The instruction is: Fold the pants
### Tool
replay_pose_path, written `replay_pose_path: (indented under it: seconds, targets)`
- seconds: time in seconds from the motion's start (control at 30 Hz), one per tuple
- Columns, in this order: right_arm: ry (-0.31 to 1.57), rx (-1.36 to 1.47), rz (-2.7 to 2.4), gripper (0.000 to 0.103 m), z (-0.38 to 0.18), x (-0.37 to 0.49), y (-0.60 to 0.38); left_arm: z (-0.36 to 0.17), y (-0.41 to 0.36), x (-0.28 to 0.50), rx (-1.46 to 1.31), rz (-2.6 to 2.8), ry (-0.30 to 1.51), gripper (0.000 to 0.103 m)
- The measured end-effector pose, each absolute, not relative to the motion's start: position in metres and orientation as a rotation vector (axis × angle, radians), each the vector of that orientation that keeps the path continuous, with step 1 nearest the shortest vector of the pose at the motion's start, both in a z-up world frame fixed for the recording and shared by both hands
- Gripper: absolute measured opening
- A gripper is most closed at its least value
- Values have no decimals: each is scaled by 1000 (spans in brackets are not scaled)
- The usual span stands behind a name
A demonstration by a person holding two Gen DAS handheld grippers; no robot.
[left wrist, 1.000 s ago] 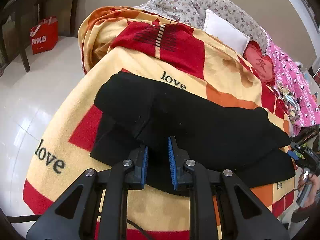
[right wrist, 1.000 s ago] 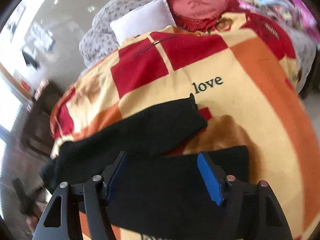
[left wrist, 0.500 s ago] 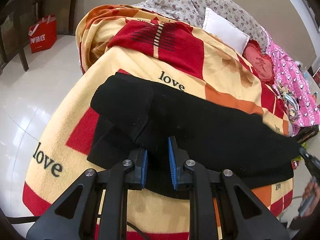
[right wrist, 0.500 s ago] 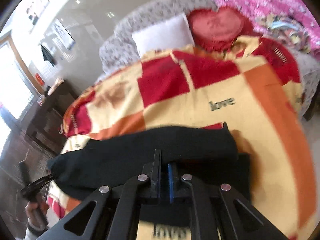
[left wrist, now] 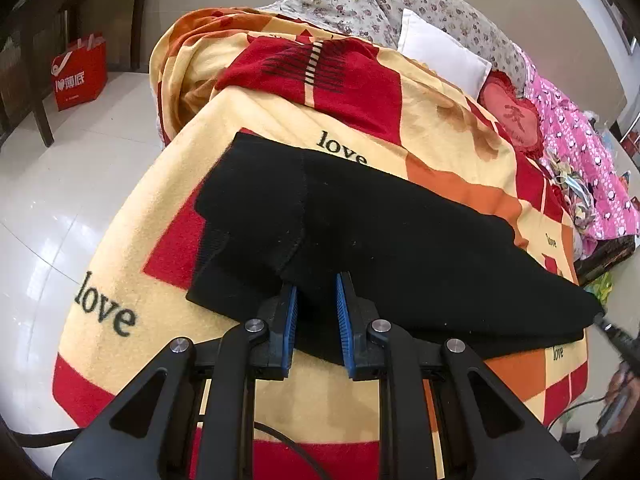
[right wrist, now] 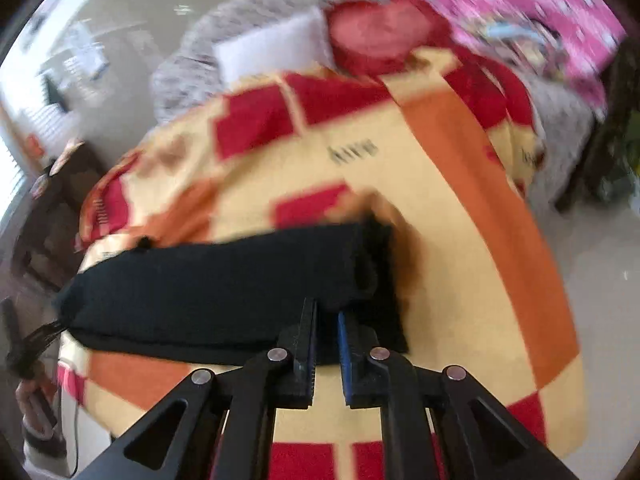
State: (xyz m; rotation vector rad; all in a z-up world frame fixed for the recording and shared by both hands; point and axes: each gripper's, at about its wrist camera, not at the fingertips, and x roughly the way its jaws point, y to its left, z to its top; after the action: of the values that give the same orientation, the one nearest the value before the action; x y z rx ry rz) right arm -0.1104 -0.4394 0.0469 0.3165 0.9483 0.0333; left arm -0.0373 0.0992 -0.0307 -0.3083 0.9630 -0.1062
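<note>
Black pants (left wrist: 380, 240) lie folded lengthwise on a yellow, red and orange "love" blanket (left wrist: 280, 128) over a sofa. My left gripper (left wrist: 316, 304) is at the near edge of the waist end, its blue pads a little apart with black cloth between them. My right gripper (right wrist: 325, 334) is at the near edge of the leg end of the pants (right wrist: 224, 284), jaws slightly apart with cloth at the tips; this view is blurred. The pants' upper layer lies over the lower one.
A white pillow (left wrist: 440, 56), a red heart cushion (left wrist: 512, 116) and a pink quilt (left wrist: 580, 168) lie at the sofa's far end. A red bag (left wrist: 80, 72) stands on the tiled floor by a dark table leg (left wrist: 38, 112).
The right gripper closed from wide open, then parted slightly, and swung along the leg end. The pants' upper leg now lies flatter over the lower one. The left gripper barely moved.
</note>
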Motion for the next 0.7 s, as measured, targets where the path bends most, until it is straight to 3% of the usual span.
replay_pose_path:
  seconds: [0.1,0.23,0.37,0.7]
  targets:
    - [878,218,185,9,72,-102,-388,-28,100,-37,-308,-107,957,19]
    - [865,104,432,14,66,-79,-293,-29,100,-34,-319,-104,966,21]
    - [859,-137,603,40,37,-70,-190,-28,102,-31,-351,-117,965,24]
    - [793,-425,684,42,-4,-68,-86,-24,101,-25,-363,-151,950,25]
